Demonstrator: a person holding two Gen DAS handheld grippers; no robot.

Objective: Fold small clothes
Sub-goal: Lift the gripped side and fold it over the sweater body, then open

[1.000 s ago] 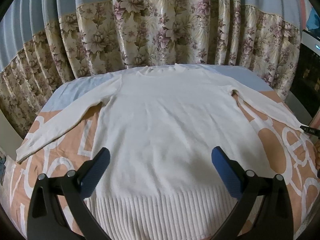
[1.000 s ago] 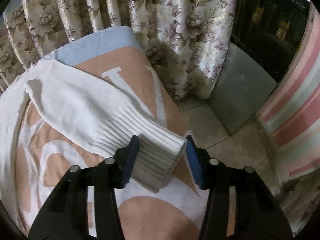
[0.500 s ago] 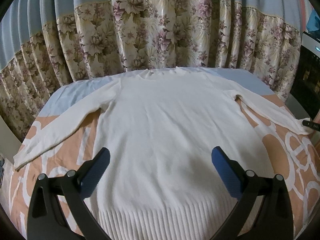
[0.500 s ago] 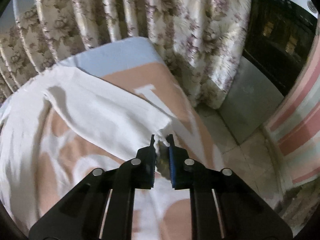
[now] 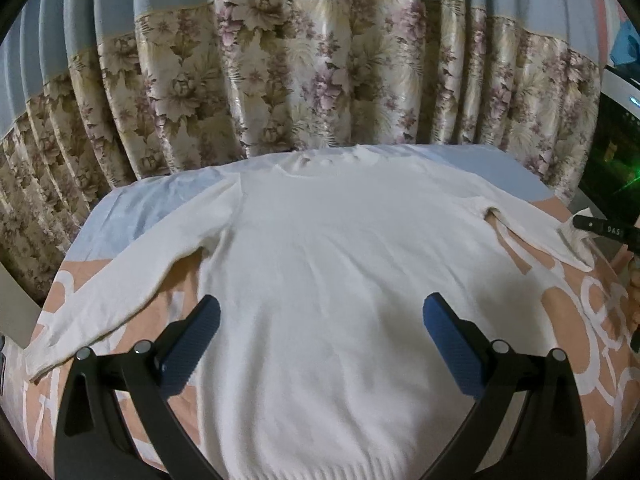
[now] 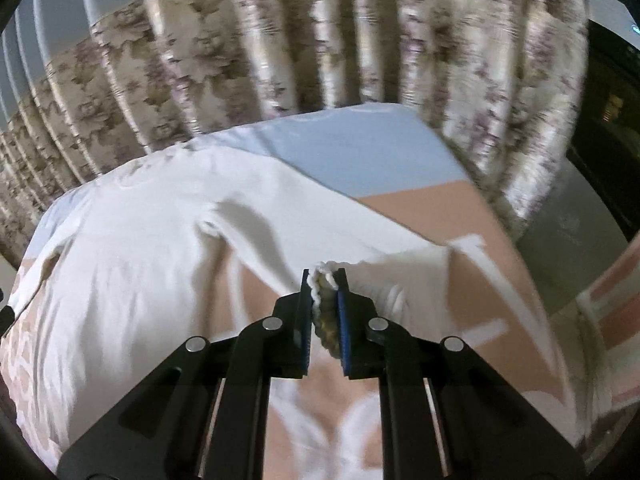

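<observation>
Right claw (image 6: pixel 324 280) clenched on sleeve cuff (image 6: pixel 322 276); left claw (image 5: pixel 320 320) released, over the hem.

White sweater (image 5: pixel 332 280) lies flat on the patterned bed (image 5: pixel 568 312), collar far, hem near. The gripped sleeve runs up-left to the shoulder; body lies left of the right claw.

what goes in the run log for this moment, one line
right gripper: shut on sleeve cuff, lifted | left gripper: open, above sweater | sweater: flat on bedspread

Each view is taken obliquely downward along its gripper's fingers toward the curtain (image 5: pixel 320 92); the white sweater (image 5: pixel 332 280) is shared.
</observation>
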